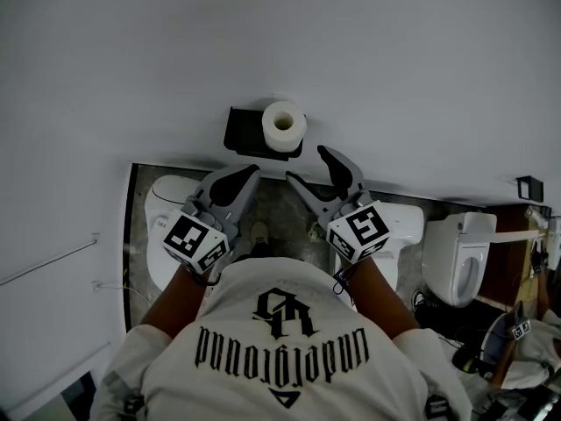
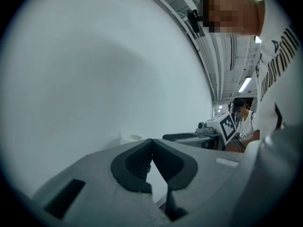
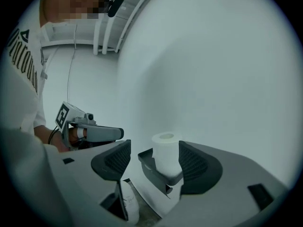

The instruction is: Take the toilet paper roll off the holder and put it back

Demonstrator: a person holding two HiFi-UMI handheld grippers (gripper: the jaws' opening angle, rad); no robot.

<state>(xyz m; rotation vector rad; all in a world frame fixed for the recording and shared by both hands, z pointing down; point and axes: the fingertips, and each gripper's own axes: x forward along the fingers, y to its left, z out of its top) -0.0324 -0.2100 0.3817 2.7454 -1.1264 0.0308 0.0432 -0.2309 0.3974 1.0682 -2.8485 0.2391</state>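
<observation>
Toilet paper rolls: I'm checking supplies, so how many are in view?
1. The toilet paper roll stands upright on the black holder fixed to the white wall. Others could be hidden outside the frames.

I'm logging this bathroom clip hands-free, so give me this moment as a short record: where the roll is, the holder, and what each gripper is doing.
roll: toilet paper roll stands upright on the holder, untouched
holder: black holder, on the white wall
left gripper: left gripper has its jaws together, empty, below the holder
right gripper: right gripper has its jaws apart, empty, lined up with the roll but short of it
task stage: roll sits on the holder; neither gripper grips it
</observation>
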